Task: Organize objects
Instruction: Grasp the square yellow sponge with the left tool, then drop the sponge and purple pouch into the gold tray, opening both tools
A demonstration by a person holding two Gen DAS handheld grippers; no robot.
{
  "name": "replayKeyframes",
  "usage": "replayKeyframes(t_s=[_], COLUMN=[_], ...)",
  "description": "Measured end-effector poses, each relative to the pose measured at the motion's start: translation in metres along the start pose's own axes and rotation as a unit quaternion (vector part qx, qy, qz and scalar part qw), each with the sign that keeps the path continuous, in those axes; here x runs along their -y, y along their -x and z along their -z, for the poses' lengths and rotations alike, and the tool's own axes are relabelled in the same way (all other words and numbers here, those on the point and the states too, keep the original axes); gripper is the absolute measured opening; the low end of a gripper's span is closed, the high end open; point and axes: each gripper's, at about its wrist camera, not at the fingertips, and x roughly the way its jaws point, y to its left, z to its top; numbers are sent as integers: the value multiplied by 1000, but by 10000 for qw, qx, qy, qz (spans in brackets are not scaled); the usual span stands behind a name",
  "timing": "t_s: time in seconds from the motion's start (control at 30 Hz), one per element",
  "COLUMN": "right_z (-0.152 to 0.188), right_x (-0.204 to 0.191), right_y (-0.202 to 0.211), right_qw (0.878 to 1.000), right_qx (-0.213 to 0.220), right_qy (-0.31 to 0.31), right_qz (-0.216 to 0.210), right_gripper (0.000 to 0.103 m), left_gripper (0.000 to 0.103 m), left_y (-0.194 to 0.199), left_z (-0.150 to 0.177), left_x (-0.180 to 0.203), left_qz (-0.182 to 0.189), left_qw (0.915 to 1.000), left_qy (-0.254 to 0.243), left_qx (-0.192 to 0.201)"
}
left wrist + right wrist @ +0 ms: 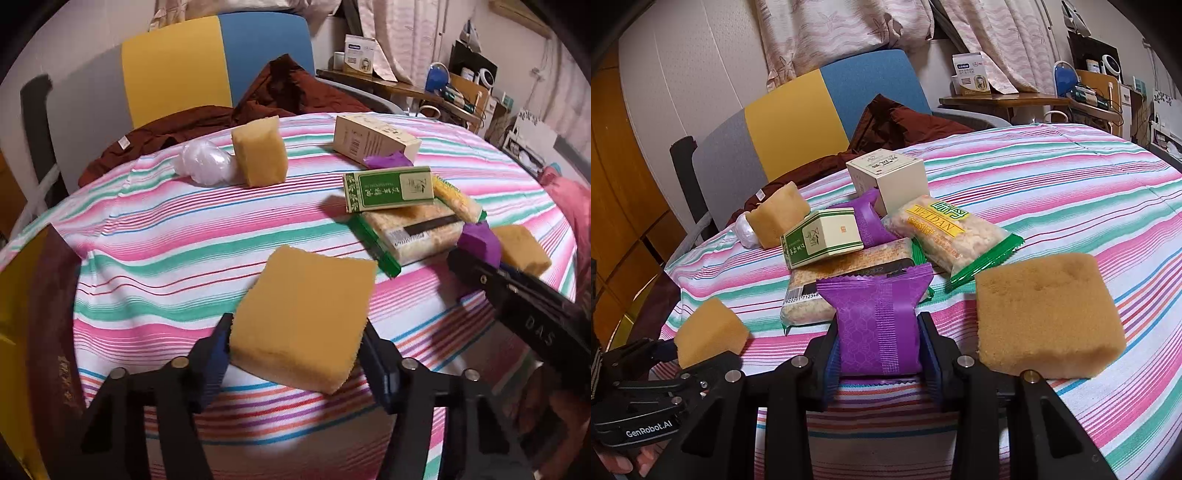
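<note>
My left gripper [295,354] is shut on a yellow sponge [303,317] and holds it above the striped tablecloth [184,236]. My right gripper [879,354] is shut on a purple snack packet [877,321]; it also shows in the left wrist view [480,243]. A pile in the middle holds a green-and-cream box [823,242], a rice-cracker pack [842,280], a WEIDAN cracker pack [945,236], a second purple packet [870,218] and a cream box [890,177]. A sponge [1045,317] lies at the right, another [777,214] at the back left.
A crumpled clear plastic bag [205,162] lies beside the back sponge. A dark red garment [207,122] hangs over the chair [177,74] behind the table. A cluttered desk [406,88] stands at the back right. The table edge drops off at the left.
</note>
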Motion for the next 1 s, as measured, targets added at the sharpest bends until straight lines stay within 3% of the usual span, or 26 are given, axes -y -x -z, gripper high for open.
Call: replayKeyframes(t_s=[0.2,0.57,1.0], right_z=[-1,1,5], right_x=[-2,-13,-33], right_y=[-1,6,12], right_qw=[10000,9987,9944], right_qx=[-18,225,488], right_qy=[58,291,798], right_qz=[70,347,498], right_gripper=[38,36,36], left_gripper=[59,59,59], left_y=[17,85,120], left_z=[7,21,54], left_x=[-11,-40,-121], left_qz=[137,243,-244], left_qw=[9992,9936,9786], left_qy=[370,878,1854], left_qx=[96,670,862])
